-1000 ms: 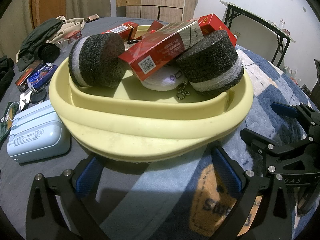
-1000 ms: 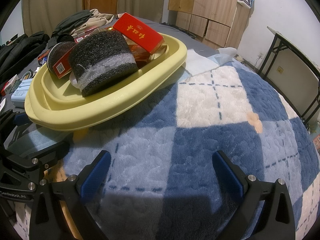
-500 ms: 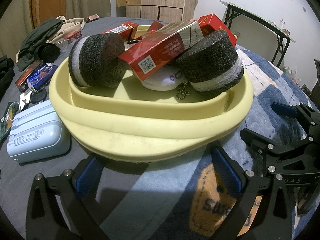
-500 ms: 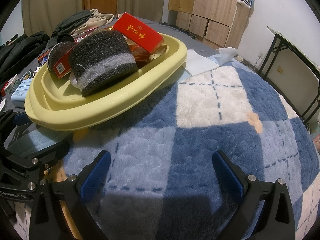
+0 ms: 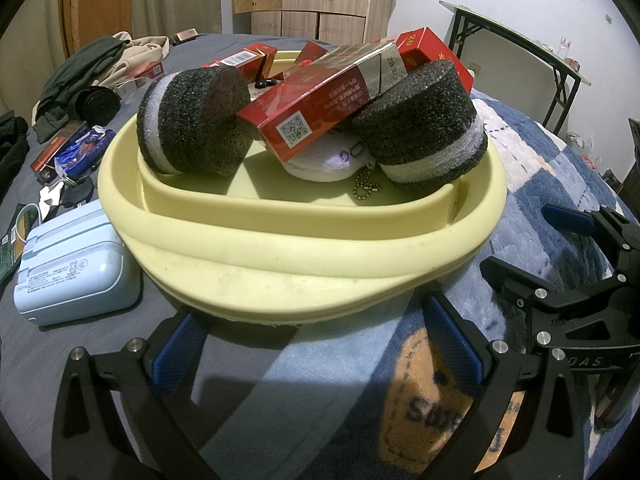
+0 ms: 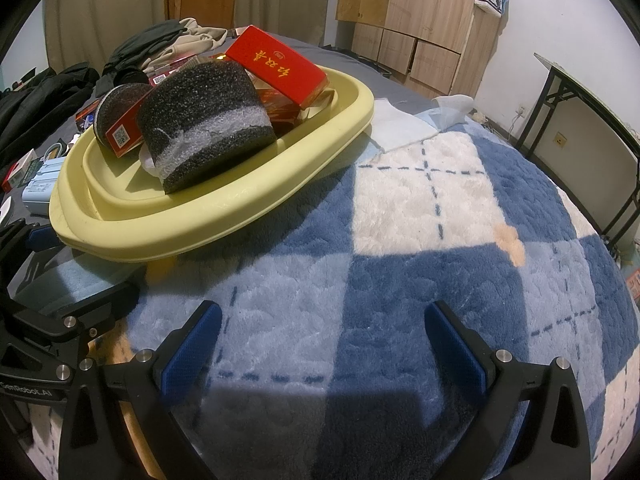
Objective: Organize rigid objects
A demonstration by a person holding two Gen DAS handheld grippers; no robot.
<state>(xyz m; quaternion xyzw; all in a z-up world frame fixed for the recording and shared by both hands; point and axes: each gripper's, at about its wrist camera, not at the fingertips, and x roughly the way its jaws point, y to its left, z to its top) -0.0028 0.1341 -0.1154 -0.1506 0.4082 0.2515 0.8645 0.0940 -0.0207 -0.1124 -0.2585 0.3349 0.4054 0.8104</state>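
A pale yellow basin [image 5: 280, 248] [image 6: 224, 224] sits on the bed and holds two black foam cylinders [image 5: 196, 120] [image 5: 424, 128], red cartons [image 5: 320, 100] [image 6: 276, 64], a white round object [image 5: 328, 160] and a bead chain [image 5: 364, 188]. My left gripper [image 5: 316, 340] is open and empty, low in front of the basin's near rim. My right gripper [image 6: 324, 344] is open and empty over the blue plaid blanket [image 6: 420, 220], to the right of the basin. The right gripper also shows in the left wrist view [image 5: 560, 256].
A light blue box [image 5: 72, 264] lies left of the basin. Red packs, a blue wrapper [image 5: 80, 152] and dark clothes [image 5: 88, 68] are scattered at the far left. A black folding table [image 6: 580, 120] stands at the right, wooden cabinets [image 6: 420, 20] behind.
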